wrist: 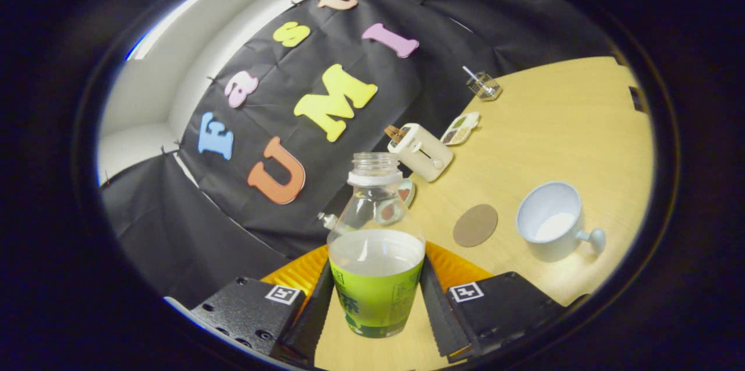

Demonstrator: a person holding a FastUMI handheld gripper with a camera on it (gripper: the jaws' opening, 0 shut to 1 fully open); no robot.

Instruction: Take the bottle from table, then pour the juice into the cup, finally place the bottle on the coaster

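Green-labelled bottle point(376, 254) clamped between gripper point(376, 301) fingers | uncapped | cup point(550, 228), coaster point(475, 225) beyond

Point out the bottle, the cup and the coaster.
bottle point(376, 289): gripper view, on its green label, between the gripper's fingers.
cup point(544, 208): gripper view, on its inner wall.
coaster point(475, 225): gripper view, centre of the brown disc.
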